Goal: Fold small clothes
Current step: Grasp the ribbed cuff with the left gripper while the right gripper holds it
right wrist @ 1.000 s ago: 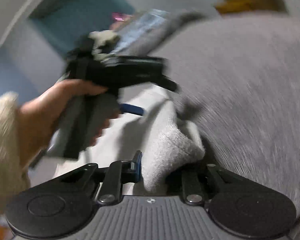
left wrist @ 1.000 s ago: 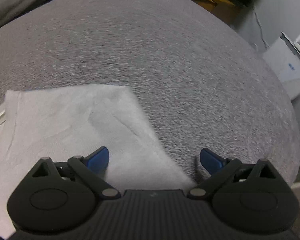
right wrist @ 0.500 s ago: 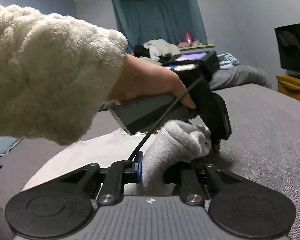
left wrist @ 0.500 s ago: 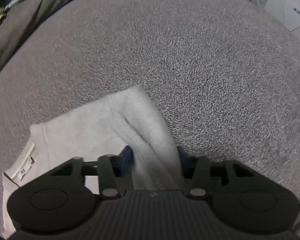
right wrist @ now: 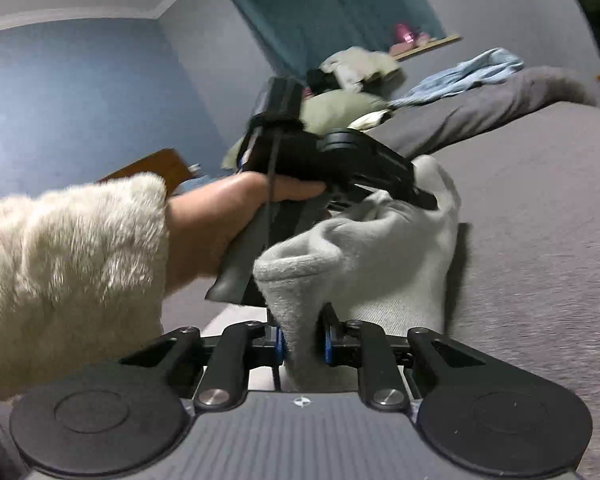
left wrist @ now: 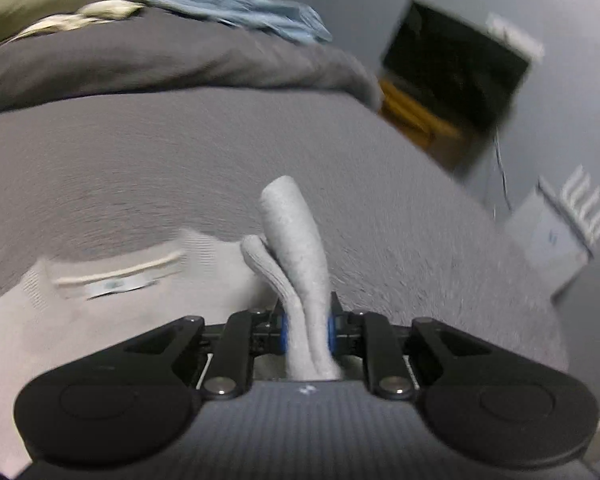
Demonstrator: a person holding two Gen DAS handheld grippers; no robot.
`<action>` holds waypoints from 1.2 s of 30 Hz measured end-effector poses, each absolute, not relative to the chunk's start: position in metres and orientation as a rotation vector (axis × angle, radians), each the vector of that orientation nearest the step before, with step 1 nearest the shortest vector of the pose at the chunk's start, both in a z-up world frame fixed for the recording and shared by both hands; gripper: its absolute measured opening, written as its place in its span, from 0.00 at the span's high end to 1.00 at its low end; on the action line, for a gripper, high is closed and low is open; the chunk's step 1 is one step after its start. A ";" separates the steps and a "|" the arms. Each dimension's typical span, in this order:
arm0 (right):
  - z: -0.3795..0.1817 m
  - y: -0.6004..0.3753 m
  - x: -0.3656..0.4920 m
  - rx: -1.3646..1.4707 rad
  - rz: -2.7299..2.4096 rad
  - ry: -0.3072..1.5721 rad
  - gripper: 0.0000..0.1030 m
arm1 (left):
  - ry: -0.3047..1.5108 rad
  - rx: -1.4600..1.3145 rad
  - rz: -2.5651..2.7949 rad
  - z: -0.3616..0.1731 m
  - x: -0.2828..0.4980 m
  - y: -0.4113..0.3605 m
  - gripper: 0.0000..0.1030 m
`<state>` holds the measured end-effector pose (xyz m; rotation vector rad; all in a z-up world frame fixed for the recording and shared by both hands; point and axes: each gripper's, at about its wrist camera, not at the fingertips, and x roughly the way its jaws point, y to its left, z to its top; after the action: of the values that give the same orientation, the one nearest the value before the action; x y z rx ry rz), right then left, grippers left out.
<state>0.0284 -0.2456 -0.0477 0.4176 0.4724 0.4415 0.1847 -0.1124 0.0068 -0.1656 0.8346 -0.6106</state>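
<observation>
A light grey knit garment [left wrist: 132,304] with a white neck label lies on the grey bed [left wrist: 180,152]. In the left wrist view my left gripper [left wrist: 307,328] has its jaws closing, and the blue pads press on a raised fold of the garment that sticks up between them. My right gripper [right wrist: 303,340] is shut on another bunched edge of the same garment [right wrist: 380,248]. The right wrist view also shows the left gripper [right wrist: 424,200] a short way ahead, biting the cloth, with a hand [right wrist: 220,220] in a fluffy cream sleeve [right wrist: 68,260] on it. The cloth hangs lifted between both grippers.
A dark grey duvet [left wrist: 140,60] with blue clothes [left wrist: 252,12] and a pillow lies at the far side of the bed. Beyond the bed's right edge are a dark screen [left wrist: 452,76] on a wooden stand [left wrist: 416,120] and a white appliance [left wrist: 556,236].
My left gripper went from wide open over the flat garment to closed on its edge, then lifted that edge off the bed. The right gripper kept its hold and rose a little.
</observation>
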 end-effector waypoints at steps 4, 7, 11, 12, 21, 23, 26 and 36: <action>-0.046 -0.220 0.042 0.381 0.504 0.503 0.83 | 0.783 -0.271 -0.549 -0.002 0.173 -0.048 0.88; -0.044 -0.197 0.055 0.368 0.559 0.535 0.85 | 0.778 -0.395 -0.504 -0.015 0.171 0.005 0.88; -0.043 -0.160 0.065 0.315 0.635 0.576 0.87 | 0.800 -0.523 -0.454 -0.054 0.166 0.058 0.88; -0.045 -0.151 0.069 0.296 0.648 0.595 0.88 | 0.820 -0.537 -0.444 -0.066 0.162 0.066 0.88; -0.054 -0.135 0.115 0.265 0.646 0.717 0.88 | 0.913 -0.742 -0.477 -0.121 0.175 0.089 0.72; -0.049 -0.134 0.108 0.256 0.646 0.729 0.88 | 0.917 -0.713 -0.486 -0.123 0.180 0.084 0.70; -0.049 -0.130 0.096 0.233 0.643 0.740 0.88 | 0.902 -0.625 -0.485 -0.117 0.181 0.074 0.83; -0.027 -0.097 0.090 0.203 0.722 0.698 0.89 | 0.748 -0.537 -0.472 -0.077 0.159 0.126 0.92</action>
<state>0.0896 -0.0966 -0.0267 0.2033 0.6983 0.7225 0.1587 0.1262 -0.0766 -0.5370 0.7475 -0.4724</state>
